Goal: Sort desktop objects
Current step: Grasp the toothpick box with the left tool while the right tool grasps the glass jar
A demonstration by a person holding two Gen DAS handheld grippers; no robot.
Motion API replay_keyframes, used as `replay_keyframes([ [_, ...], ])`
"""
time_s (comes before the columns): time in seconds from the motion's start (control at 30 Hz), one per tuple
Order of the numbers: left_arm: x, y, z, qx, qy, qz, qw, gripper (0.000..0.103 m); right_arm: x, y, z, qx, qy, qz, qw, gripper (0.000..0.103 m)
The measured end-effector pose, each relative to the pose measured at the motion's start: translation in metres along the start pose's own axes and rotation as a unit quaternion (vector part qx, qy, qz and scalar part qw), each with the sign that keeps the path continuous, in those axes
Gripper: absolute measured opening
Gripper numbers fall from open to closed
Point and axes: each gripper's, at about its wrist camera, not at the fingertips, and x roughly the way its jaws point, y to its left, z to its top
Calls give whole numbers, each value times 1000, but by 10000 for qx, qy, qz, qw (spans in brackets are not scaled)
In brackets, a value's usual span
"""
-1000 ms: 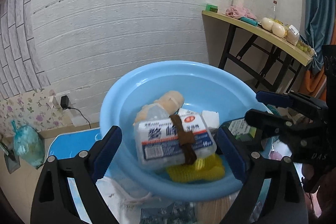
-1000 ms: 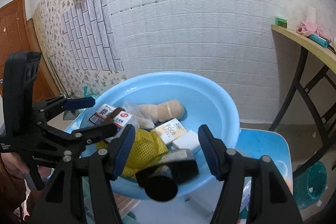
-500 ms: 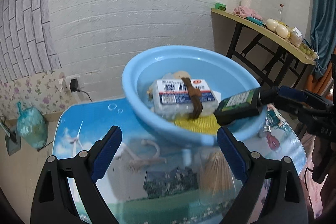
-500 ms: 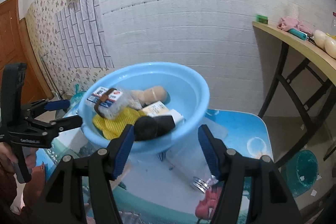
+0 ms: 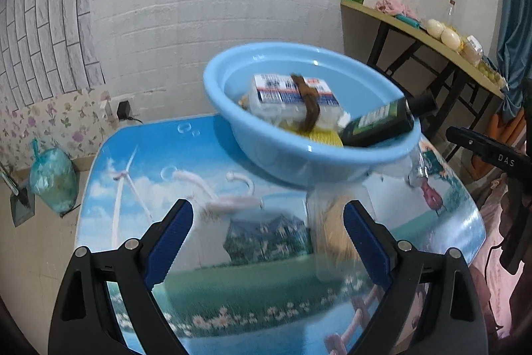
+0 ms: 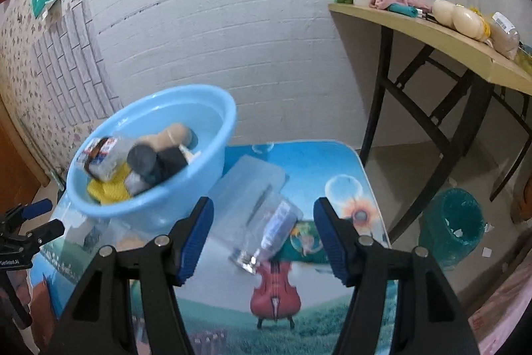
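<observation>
Both grippers are pulling back from the round light-blue plastic basin (image 5: 309, 135), and it shrinks from filling the left wrist view to sitting in the upper middle of the frame, with the picture-printed blue tabletop (image 5: 139, 175) now spread out below it. The dark green bottle with a black cap (image 5: 382, 122) now lies inside on the basin's right rim, neck pointing right. That reads to me as one drop-off done and both hands free to pick again.

Left gripper (image 5: 267, 238) stands wide open with nothing between its blue pads, low centre of its view. Right gripper (image 6: 262, 235) is parted about halfway and also empty, hanging over a clear plastic bag (image 6: 266, 225) at the middle of its frame.

Basin contents: a clear-wrapped white pack with a blue-and-red label and a brown band (image 5: 296, 95) on top, a yellow mesh cloth (image 6: 106, 188) underneath, a tan peanut-shaped object (image 6: 173, 135) towards the back. Still loose on the table: a pale pink cord (image 5: 229, 198) and a blurred clear bag of tan sticks (image 5: 332, 232), so sorting isn't finished
</observation>
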Motion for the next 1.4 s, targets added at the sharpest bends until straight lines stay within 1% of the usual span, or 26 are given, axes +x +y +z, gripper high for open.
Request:
replay_keyframes([
  [0.17, 5, -5, -14, -9, 176, -42, 9998, 92, 0, 3, -17, -119, 170, 150, 9997, 62],
  [0.27, 8, -11, -19, -46, 274, -146, 9995, 92, 1, 4, -28, -202, 279, 136, 9993, 62],
  [0.4, 14, -23, -22, 21, 366, -295, 9989, 92, 5, -1, -37, -169, 393, 136, 9990, 62],
  [0.53, 26, -38, -25, 82, 494, -458, 9977, 92, 8, -6, -41, -150, 492, 147, 9986, 62],
  [0.63, 36, -47, -26, 83, 595, -513, 9969, 92, 8, -9, -41, -124, 487, 131, 9987, 62],
  [0.73, 45, -51, -26, 75, 636, -589, 9962, 92, 12, -9, -41, -59, 511, 209, 9985, 62],
  [0.8, 53, -56, -26, 169, 725, -513, 9959, 92, 16, -3, -41, -114, 556, 236, 9981, 62],
  [0.93, 60, -61, -25, 233, 775, -532, 9953, 92, 27, 10, -43, -227, 627, 250, 9975, 62],
  [0.97, 61, -61, -25, 233, 774, -546, 9952, 91, 30, 12, -42, -235, 642, 238, 9974, 62],
  [1.0, 61, -60, -24, 231, 753, -549, 9954, 82, 33, 14, -41, -231, 658, 215, 9973, 62],
  [1.07, 59, -58, -23, 237, 729, -579, 9954, 70, 40, 14, -39, -175, 702, 148, 9973, 62],
  [1.2, 57, -53, -24, 230, 705, -537, 9958, 69, 52, 9, -34, 48, 825, 158, 9965, 62],
  [1.23, 56, -51, -24, 210, 696, -524, 9960, 69, 54, 8, -34, 66, 843, 142, 9963, 60],
  [1.27, 54, -49, -23, 189, 686, -511, 9962, 69, 56, 8, -34, 75, 854, 140, 9962, 50],
  [1.3, 54, -47, -24, 176, 679, -501, 9963, 68, 57, 8, -34, 71, 871, 154, 9961, 46],
  [1.33, 53, -46, -24, 161, 672, -483, 9964, 68, 57, 7, -35, 68, 890, 145, 9959, 39],
  [1.37, 51, -43, -24, 142, 664, -463, 9966, 68, 56, 7, -36, 71, 873, 149, 9960, 35],
  [1.4, 49, -40, -25, 116, 650, -447, 9968, 68, 55, 7, -36, 69, 861, 165, 9961, 34],
])
